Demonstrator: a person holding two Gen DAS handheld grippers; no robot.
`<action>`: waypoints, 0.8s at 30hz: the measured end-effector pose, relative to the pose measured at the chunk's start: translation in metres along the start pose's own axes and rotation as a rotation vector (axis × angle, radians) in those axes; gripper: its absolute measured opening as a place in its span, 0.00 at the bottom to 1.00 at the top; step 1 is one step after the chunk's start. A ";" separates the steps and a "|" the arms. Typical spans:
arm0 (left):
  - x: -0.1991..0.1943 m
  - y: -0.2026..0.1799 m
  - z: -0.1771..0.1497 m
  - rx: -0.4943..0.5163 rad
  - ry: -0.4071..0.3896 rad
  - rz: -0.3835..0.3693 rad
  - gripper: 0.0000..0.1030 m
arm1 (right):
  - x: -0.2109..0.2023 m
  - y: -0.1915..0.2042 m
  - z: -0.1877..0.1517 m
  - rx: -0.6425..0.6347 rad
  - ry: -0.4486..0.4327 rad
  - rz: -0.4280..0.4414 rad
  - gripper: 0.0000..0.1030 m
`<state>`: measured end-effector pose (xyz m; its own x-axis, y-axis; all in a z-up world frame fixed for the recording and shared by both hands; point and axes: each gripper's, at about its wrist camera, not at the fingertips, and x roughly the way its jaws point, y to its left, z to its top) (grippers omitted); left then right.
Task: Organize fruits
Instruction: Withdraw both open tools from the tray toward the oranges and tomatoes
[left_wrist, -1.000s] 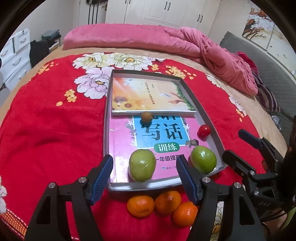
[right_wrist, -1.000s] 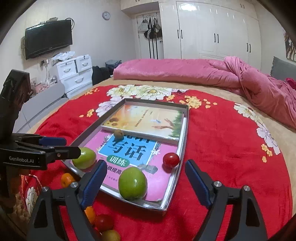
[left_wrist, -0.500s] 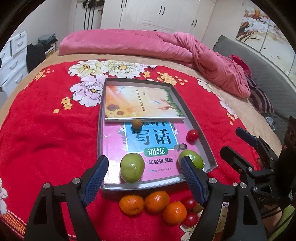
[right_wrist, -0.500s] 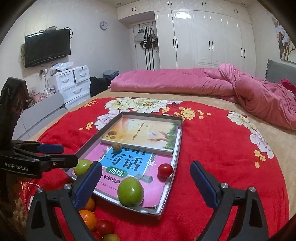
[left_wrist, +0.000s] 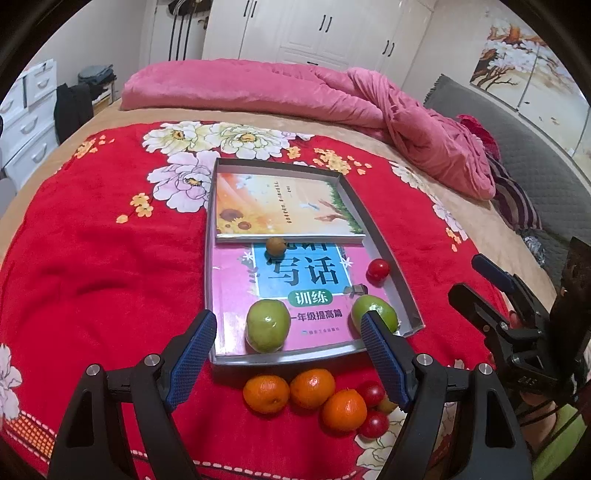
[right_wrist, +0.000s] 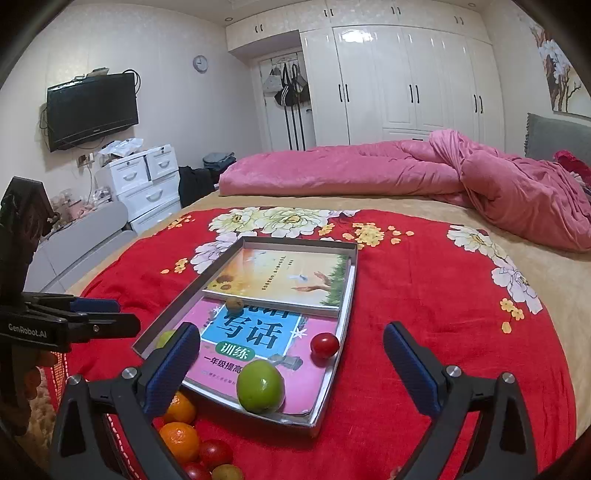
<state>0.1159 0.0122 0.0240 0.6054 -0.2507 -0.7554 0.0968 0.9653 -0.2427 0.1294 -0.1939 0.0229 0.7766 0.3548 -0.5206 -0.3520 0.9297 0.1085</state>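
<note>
A grey tray (left_wrist: 391, 254) (right_wrist: 332, 369) lies on the red blanket with two books in it. On the books sit two green fruits (left_wrist: 267, 325) (left_wrist: 375, 314) (right_wrist: 260, 386), a red tomato (left_wrist: 377, 269) (right_wrist: 324, 345) and a small brown fruit (left_wrist: 276, 246) (right_wrist: 234, 304). Three oranges (left_wrist: 312, 387) (right_wrist: 180, 441) and small red tomatoes (left_wrist: 373, 424) (right_wrist: 215, 454) lie on the blanket before the tray's near edge. My left gripper (left_wrist: 288, 350) is open and empty above the tray's near edge. My right gripper (right_wrist: 291, 365) is open and empty, to the right of the tray's near end.
The red floral blanket (left_wrist: 103, 258) covers a bed. A pink duvet (left_wrist: 332, 96) is heaped at the far side. White drawers (right_wrist: 144, 181) and a wall TV (right_wrist: 92, 109) stand to the left, wardrobes (right_wrist: 406, 81) behind.
Both grippers have pulled back and risen, so the tray looks smaller and the oranges and tomatoes near it show more fully. Both stayed open; no fruit moved.
</note>
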 end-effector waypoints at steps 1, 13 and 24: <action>-0.001 0.000 -0.001 0.001 0.000 -0.001 0.79 | -0.001 0.000 0.000 -0.001 0.001 0.002 0.98; -0.004 -0.004 -0.012 0.012 0.025 -0.026 0.79 | -0.013 0.004 -0.007 0.004 0.038 0.038 0.98; -0.007 -0.007 -0.018 0.014 0.040 -0.045 0.79 | -0.013 0.025 -0.023 -0.061 0.118 0.017 0.98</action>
<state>0.0964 0.0057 0.0202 0.5678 -0.2966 -0.7679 0.1347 0.9537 -0.2688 0.0987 -0.1774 0.0127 0.7047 0.3527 -0.6156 -0.3984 0.9147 0.0681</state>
